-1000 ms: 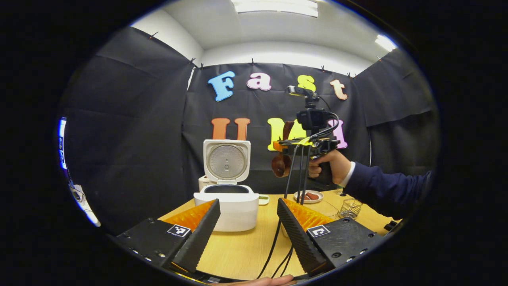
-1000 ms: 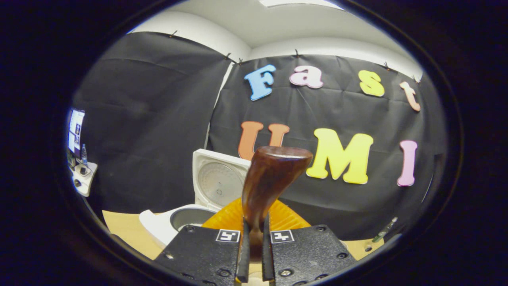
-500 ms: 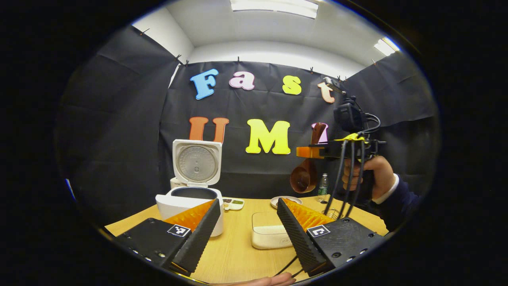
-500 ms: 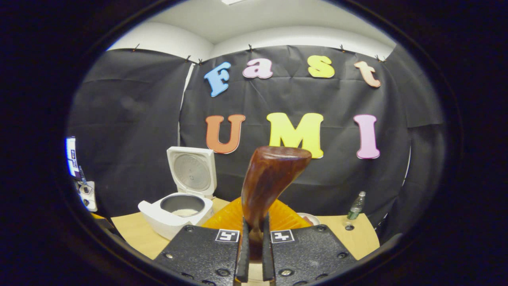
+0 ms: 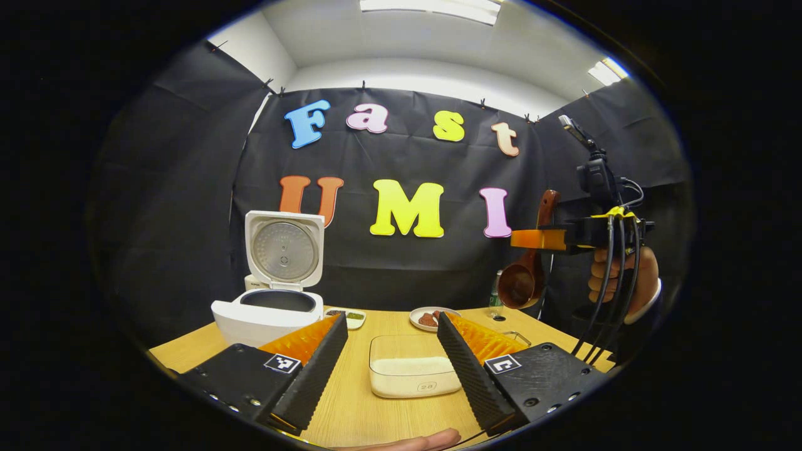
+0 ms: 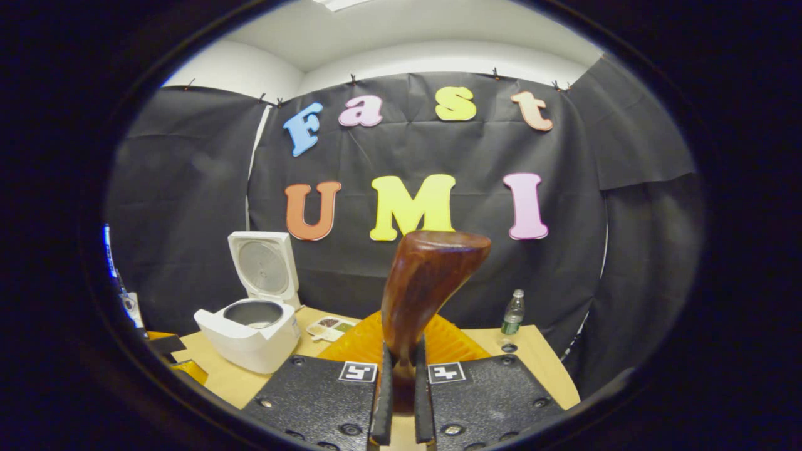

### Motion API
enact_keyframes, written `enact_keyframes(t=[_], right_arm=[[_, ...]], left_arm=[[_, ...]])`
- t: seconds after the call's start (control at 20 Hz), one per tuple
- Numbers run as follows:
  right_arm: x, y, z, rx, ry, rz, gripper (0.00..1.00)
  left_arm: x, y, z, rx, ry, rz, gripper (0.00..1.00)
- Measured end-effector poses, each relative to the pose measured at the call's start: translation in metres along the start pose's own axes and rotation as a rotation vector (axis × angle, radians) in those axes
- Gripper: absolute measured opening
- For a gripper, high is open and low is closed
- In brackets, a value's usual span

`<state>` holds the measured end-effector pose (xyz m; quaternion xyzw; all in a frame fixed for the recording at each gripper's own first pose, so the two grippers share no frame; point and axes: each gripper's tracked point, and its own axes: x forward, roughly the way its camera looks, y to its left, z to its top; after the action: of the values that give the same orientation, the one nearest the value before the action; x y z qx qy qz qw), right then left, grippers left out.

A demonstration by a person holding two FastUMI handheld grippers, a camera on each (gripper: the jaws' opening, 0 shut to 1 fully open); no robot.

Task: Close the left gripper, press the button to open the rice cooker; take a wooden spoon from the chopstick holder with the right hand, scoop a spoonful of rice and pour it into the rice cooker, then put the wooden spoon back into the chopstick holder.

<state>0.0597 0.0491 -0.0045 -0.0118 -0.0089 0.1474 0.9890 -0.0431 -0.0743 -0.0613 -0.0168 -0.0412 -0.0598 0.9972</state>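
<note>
Two ribbed fingers of the right gripper (image 6: pixel 401 401) clamp a glossy brown wooden spoon (image 6: pixel 426 282) at frame centre; the left gripper (image 5: pixel 391 369) gapes empty, bottom centre

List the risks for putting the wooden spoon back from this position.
1. The wooden spoon is pinched by its handle alone in the right gripper, bowl hanging down in the left gripper view; it could pivot or slip.
2. Cables trail under the right gripper and might snag the rice container or plate.
3. The chopstick holder is hard to make out, so aiming may be off.
</note>
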Motion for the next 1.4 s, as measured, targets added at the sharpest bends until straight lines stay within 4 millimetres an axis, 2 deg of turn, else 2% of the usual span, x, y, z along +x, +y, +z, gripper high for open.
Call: enact_keyframes(t=[0.2, 0.5, 0.9, 1.1, 1.2, 1.35, 1.4], right_arm=[[0.006, -0.031, -0.017, 0.045, 0.043, -0.047, 0.16], [0.026, -0.085, -0.049, 0.064, 0.108, -0.131, 0.17], [0.066, -0.130, -0.110, 0.162, 0.166, -0.149, 0.18], [0.082, -0.140, -0.137, 0.233, 0.182, -0.146, 0.19], [0.084, -0.144, -0.142, 0.255, 0.182, -0.141, 0.24], [0.075, -0.152, -0.138, 0.223, 0.148, -0.174, 0.65], [0.069, -0.155, -0.133, 0.202, 0.132, -0.191, 0.73]], left_arm=[[0.006, -0.003, -0.008, -0.010, 0.015, -0.005, 0.92], [0.010, -0.010, -0.019, -0.005, 0.027, -0.013, 0.92], [0.014, -0.008, -0.028, -0.013, 0.046, -0.005, 0.92], [0.013, -0.005, -0.029, -0.019, 0.053, 0.002, 0.92], [0.013, -0.003, -0.030, -0.015, 0.058, 0.007, 0.92], [0.012, 0.000, -0.028, -0.004, 0.058, 0.017, 0.92], [0.013, 0.001, -0.028, -0.005, 0.056, 0.019, 0.92]])
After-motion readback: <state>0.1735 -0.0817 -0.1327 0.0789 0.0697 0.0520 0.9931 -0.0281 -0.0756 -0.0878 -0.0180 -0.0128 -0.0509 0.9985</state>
